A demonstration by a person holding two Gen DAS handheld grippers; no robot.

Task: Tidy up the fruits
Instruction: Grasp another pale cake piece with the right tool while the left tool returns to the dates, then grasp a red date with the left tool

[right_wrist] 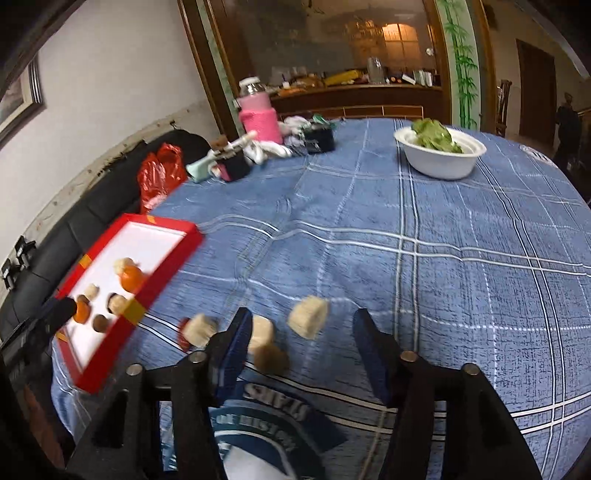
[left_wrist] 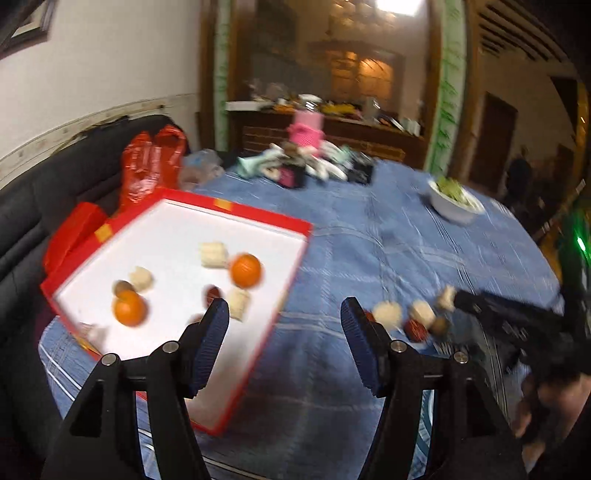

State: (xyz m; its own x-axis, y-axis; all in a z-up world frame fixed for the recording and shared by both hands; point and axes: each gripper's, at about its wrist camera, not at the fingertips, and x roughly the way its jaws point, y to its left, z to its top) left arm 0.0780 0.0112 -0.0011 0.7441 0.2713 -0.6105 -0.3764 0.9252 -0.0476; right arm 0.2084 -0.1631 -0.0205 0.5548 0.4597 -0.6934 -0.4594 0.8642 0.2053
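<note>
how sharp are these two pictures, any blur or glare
Left wrist view: motion blur smears the oranges and red tray; ceiling light glares. Right wrist view: tray side blurred, white bowl fairly sharp; fisheye bends both.

- The tablecloth [right_wrist: 424,236] is blue denim-like, crossed by white plaid lines.
- The tray [left_wrist: 258,216] has a red rim with yellow patches and a white inside.
- Two oranges [left_wrist: 245,270] are bright orange.
- Pale cream chunks [right_wrist: 307,320] lie on the cloth.
- The bowl [right_wrist: 441,162] is white, holding green leaves.
- The bottle sleeve [right_wrist: 258,122] is pink.
- The fingers [left_wrist: 212,328] carry dark blue pads.
</note>
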